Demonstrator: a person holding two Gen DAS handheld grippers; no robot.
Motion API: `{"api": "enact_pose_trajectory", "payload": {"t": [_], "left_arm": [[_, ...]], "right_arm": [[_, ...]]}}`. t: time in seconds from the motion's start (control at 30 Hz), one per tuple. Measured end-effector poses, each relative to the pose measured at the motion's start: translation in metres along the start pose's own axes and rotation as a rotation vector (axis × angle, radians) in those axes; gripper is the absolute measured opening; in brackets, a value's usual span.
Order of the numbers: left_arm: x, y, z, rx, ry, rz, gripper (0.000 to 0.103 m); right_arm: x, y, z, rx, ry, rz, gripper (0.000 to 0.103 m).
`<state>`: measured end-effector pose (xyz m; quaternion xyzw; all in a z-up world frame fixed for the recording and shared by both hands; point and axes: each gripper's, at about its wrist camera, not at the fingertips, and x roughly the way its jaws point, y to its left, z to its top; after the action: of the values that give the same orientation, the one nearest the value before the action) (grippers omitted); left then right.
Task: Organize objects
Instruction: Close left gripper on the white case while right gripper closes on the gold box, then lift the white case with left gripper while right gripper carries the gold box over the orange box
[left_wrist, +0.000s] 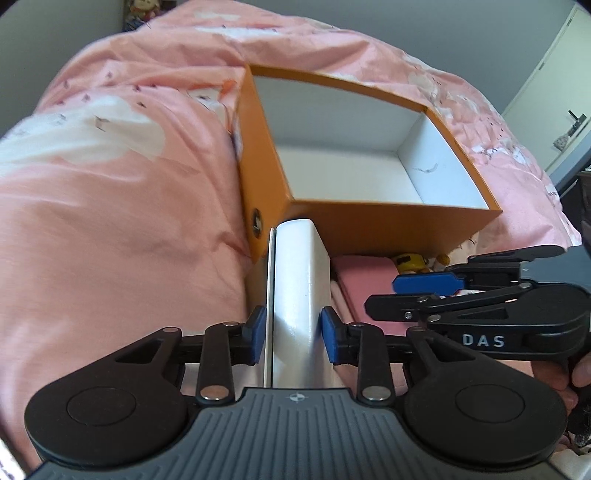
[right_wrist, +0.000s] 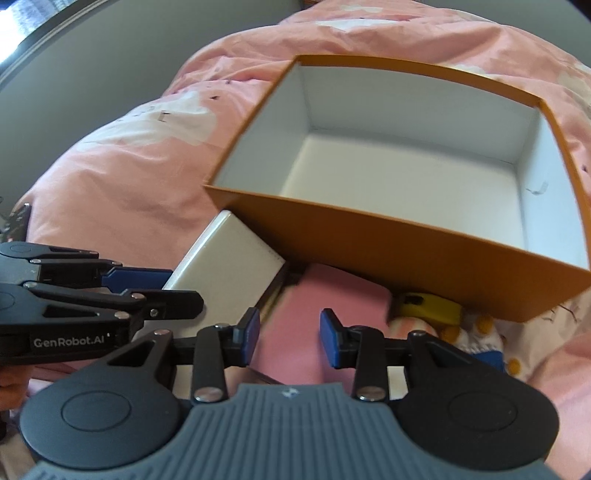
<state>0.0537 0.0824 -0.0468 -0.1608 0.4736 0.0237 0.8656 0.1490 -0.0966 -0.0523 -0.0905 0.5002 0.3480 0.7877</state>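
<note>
Pinching a white box (left_wrist: 301, 295) edge-on between its blue pads, the left gripper (left_wrist: 294, 334) holds it just in front of the orange box's (left_wrist: 388, 229) near corner. The right gripper (right_wrist: 288, 338) hangs with its jaws apart over a pink box (right_wrist: 325, 291), nothing between them. The orange box lies open and white-lined on a pink duvet (left_wrist: 110, 203), a yellow toy (right_wrist: 428, 306) by its wall.

Pink bedspread (left_wrist: 122, 229) carries 1 orange box (left_wrist: 391, 229); pink book (right_wrist: 317, 314) beside.
</note>
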Motion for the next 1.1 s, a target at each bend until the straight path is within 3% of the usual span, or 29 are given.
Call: {"api": "enact_pose_trajectory", "payload": {"t": [0.2,0.3,0.4,0.5,0.83,0.97,1.1], "left_arm": [[-0.024,0.008,0.009,0.022,-0.054,0.096,0.035],[-0.024,0.008,0.01,0.053,-0.073,0.175,0.035],[-0.016,0.016,0.011,0.025,-0.026,0.149,0.035],[-0.004,0.023,0.008,-0.005,0.026,0.124,0.035],[0.002,0.033,0.01,-0.045,0.077,0.088,0.036],[0.005,0.031,0.009,-0.03,0.105,0.098,0.041],[0.0,0.03,0.007,-0.039,0.08,0.1,0.039]], "right_arm": [[0.021,0.009,0.017,0.014,0.039,0.078,0.038],[0.037,0.014,0.025,0.042,0.063,0.083,0.049],[0.055,0.017,0.031,0.059,0.093,0.073,0.052],[0.067,0.017,0.036,0.076,0.105,0.07,0.066],[0.096,0.01,0.047,0.146,0.156,0.089,0.068],[0.1,0.01,0.046,0.141,0.162,0.095,0.068],[0.1,0.01,0.043,0.147,0.148,0.098,0.067]]}}
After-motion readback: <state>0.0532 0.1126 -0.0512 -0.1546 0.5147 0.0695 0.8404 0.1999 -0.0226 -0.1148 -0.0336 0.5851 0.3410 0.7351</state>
